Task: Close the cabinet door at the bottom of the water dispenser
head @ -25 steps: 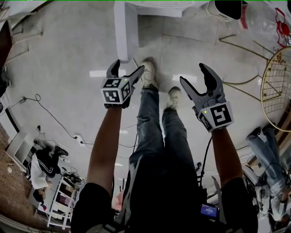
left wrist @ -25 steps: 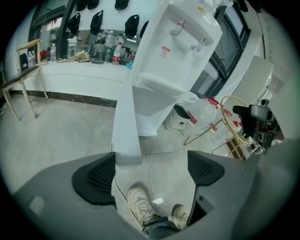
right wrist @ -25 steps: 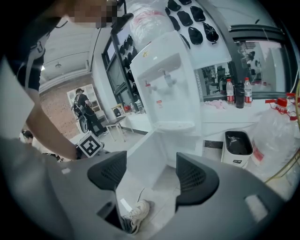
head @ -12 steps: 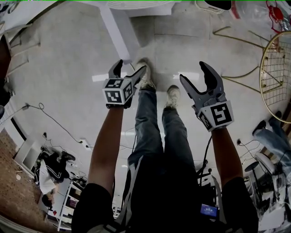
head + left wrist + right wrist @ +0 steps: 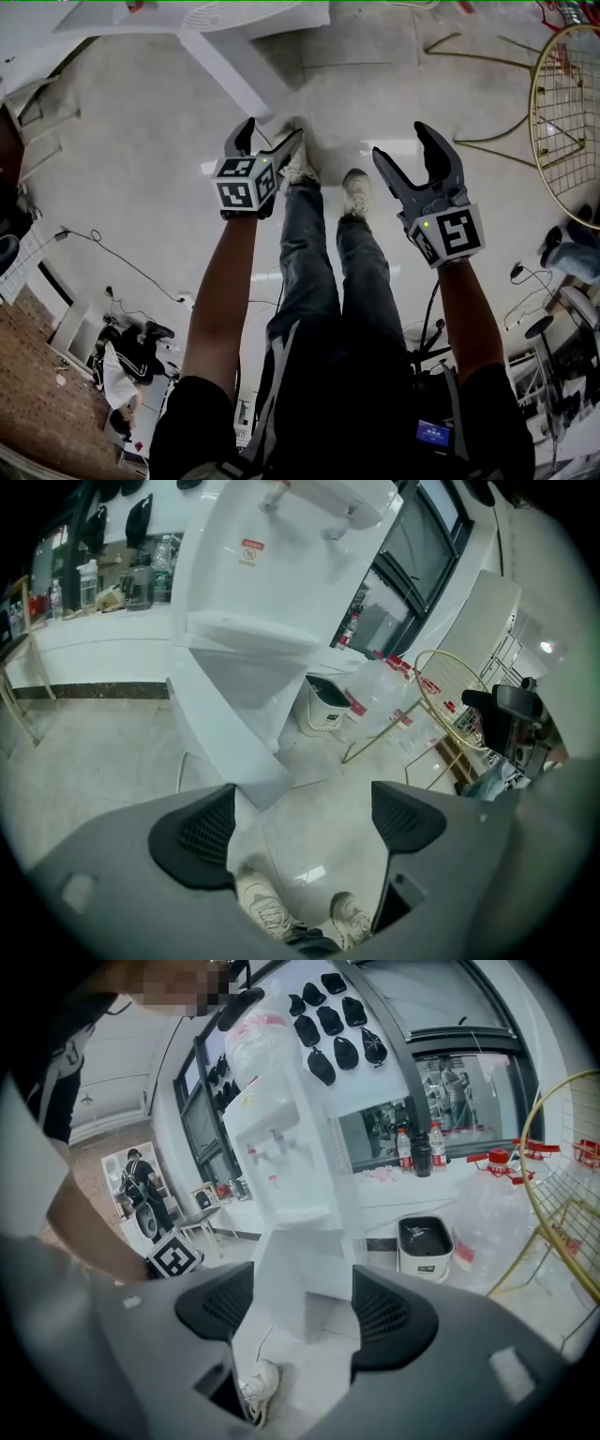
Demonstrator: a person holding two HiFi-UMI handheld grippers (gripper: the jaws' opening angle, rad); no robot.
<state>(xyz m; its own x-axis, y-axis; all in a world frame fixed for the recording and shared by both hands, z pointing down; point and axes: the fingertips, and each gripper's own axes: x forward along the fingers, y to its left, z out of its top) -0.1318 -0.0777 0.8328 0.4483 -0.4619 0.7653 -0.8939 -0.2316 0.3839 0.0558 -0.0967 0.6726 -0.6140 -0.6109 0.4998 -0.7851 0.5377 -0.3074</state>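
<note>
- The cabinet door (image 5: 232, 67) hung open from the foot of the water dispenser (image 5: 216, 14), slanting out over the floor (image 5: 131, 150)
- The left claw (image 5: 272, 134), wide and empty, was nearer; the door's free edge lay just ahead, untouched
- The right claw (image 5: 403, 142), wide and empty, stood farther from the dispenser

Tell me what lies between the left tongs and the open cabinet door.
Only bare floor. In the head view the left tongs hang open, short of the cabinet door, with nothing on the stretch between them.
</note>
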